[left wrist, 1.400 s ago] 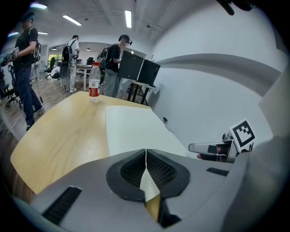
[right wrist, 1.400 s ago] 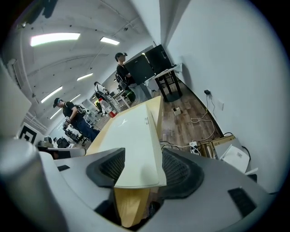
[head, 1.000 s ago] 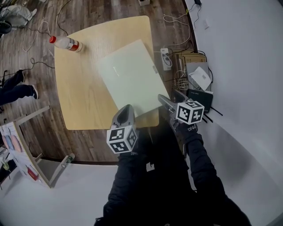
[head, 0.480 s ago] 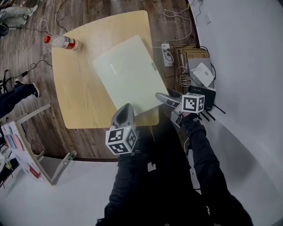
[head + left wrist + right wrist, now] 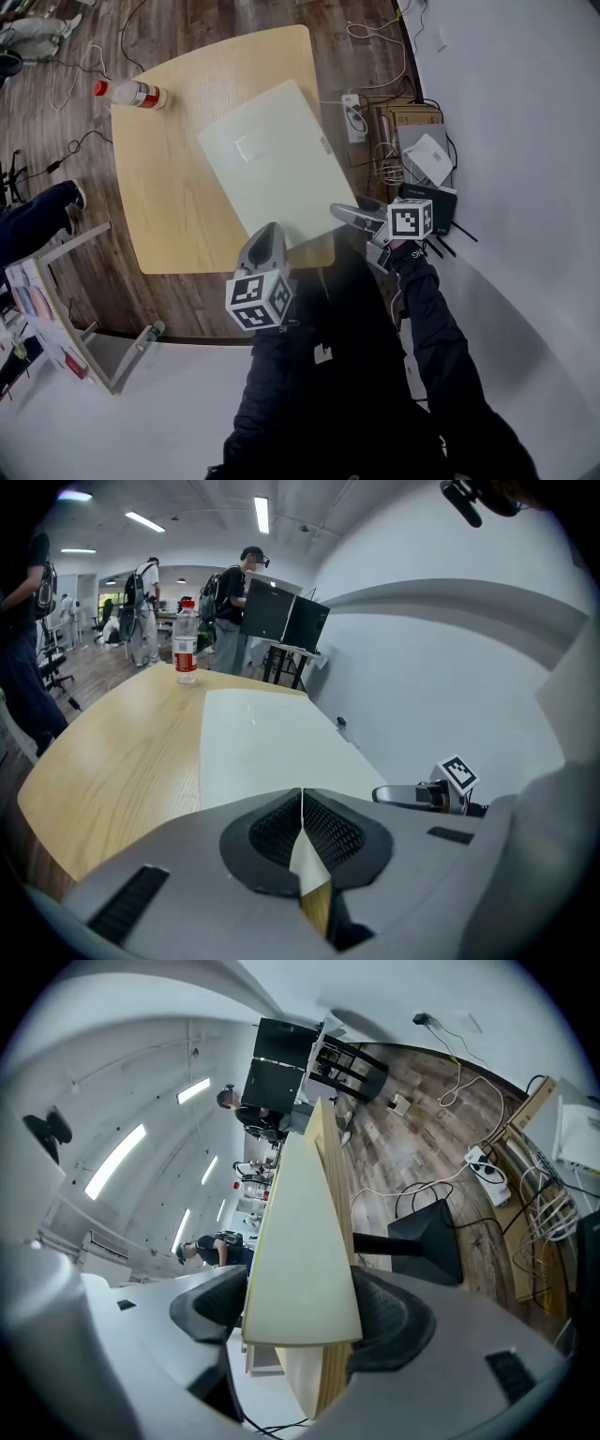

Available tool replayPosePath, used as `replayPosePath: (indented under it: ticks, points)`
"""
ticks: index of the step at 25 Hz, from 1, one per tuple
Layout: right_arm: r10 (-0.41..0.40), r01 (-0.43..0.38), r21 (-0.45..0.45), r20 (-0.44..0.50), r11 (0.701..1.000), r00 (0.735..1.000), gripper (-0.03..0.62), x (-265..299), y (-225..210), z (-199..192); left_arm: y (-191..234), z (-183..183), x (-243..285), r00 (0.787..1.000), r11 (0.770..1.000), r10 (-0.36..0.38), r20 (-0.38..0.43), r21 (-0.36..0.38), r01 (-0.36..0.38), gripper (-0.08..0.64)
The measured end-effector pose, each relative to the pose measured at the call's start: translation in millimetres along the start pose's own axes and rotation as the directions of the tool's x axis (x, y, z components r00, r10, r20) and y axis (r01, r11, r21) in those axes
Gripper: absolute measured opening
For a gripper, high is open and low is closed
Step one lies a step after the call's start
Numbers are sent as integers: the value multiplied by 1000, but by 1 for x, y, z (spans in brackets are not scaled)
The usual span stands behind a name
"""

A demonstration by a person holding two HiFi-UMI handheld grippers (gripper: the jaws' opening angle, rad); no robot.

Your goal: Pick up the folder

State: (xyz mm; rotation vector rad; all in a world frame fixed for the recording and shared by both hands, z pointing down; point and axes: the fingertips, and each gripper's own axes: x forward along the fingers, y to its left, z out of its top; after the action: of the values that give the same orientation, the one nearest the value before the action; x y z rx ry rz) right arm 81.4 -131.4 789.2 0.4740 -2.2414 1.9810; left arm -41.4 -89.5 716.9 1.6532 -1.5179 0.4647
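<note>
Grasp under way: the pale folder (image 5: 272,164) lies flat on the counter (image 5: 169,206), right of centre, its near corner pinched in the closed left hand-held gripper (image 5: 267,232). The right hand-held gripper (image 5: 341,212), wide and closing, straddles the folder's near-right edge and the counter rim. Next, probably: clamp the folder alone, then lift evenly.

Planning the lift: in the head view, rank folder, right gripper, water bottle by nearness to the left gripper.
1. folder, clamped in the left gripper.
2. right gripper, to its right, jaws closing around the folder's edge.
3. water bottle, far left.
</note>
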Motion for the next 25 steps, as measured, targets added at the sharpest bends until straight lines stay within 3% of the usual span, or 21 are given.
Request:
replayPosePath:
  ticks: [9,14,25]
  points:
    - [-9,8,40,42,999,999,325,-31,17,3,-9,9,-13,999,1000,11,33,1,-11,34]
    - [-24,23,11,84,1000,996,313,-40,38,9,-11,20,-30,998,1000,20,62,-3,-20,34]
    - [-34,38,-123,33,992,999,301,-36,107,-2,3,59,-80,985,999,49,164,-28,-45,34]
